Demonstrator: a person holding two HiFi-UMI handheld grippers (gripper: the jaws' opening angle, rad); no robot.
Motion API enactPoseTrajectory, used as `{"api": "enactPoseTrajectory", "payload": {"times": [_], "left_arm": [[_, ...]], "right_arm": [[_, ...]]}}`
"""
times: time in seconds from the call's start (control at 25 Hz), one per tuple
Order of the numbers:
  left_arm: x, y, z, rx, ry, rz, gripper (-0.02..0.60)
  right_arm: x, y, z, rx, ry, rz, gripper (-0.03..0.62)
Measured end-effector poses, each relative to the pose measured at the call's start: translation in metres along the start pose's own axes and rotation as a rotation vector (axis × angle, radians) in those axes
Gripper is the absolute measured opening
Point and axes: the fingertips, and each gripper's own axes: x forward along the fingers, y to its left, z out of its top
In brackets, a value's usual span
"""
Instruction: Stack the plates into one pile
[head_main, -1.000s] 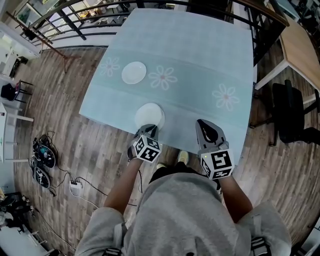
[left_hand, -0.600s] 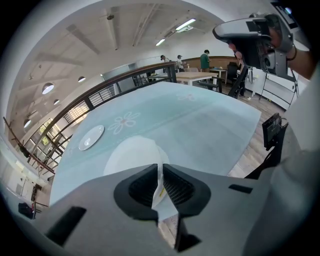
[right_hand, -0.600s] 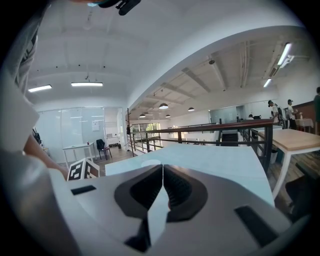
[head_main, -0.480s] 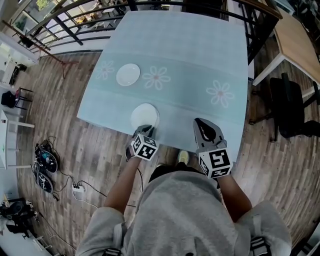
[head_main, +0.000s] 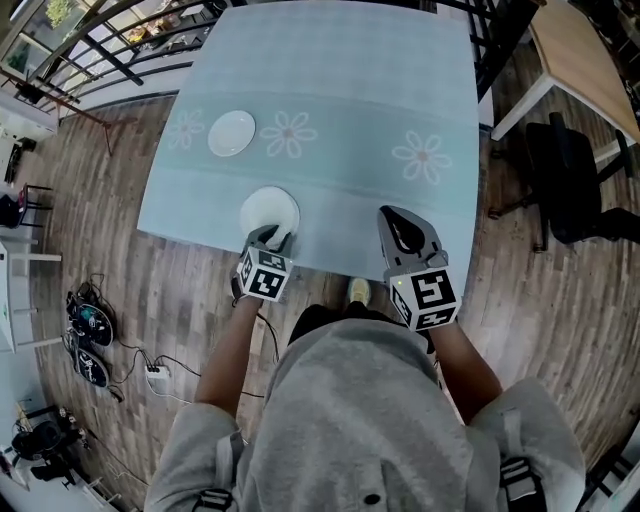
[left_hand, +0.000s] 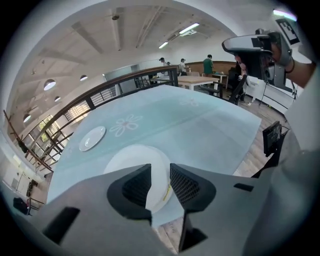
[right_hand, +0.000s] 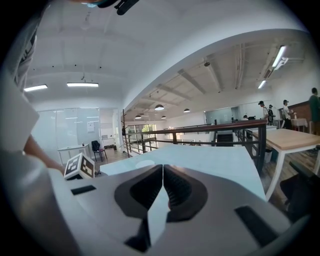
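Counter: a rectangular counter covered with a pale blue cloth printed with white daisies, standing on a wooden plank floor.
Near plate: a round white ceramic plate lies flat on the counter, close to its near edge and toward the left side.
Far plate: a second round white plate lies flat farther back and to the left, just beside a daisy print and well apart from the near plate.
Left claw: the left claw points steeply down at the near plate. Its jaws stand apart and have just been opening. The plate's near rim lies in the gap between them, and the pads do not press on it.
Right claw: the right claw is held over the near edge of the counter at the right, well apart from both plates. Its jaws are closed tip to tip with nothing between them.
Stack status: the two plates lie separately, and no pile is formed.
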Motion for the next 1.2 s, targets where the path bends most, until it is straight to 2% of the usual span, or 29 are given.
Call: {"api": "enactPoseTrajectory", "payload": {"times": [0.32,0.44,0.72,1.04,1.2], "left_arm": [[-0.019,0.041,0.017,-0.056,-0.088,0.080,0.153],[-0.019,0.056,0.020,-0.054,-0.092,0.094,0.157],[-0.016,0.119,0.025,0.025,-0.072,0.131,0.160],[0.004,0.194,0.034,0.095,-0.070,0.127,0.160],[0.018,0.220,0.041,0.177,-0.056,0.119,0.160]], "right_arm": [[0.006,-0.011,-0.004,0.004,0.015,-0.011,0.028],[0.012,-0.010,-0.006,0.009,0.029,-0.008,0.028],[0.032,0.001,-0.004,0.014,0.056,-0.026,0.028],[0.065,0.018,0.006,0.011,0.083,-0.091,0.028],[0.086,0.030,0.012,0.002,0.105,-0.114,0.028]]}}
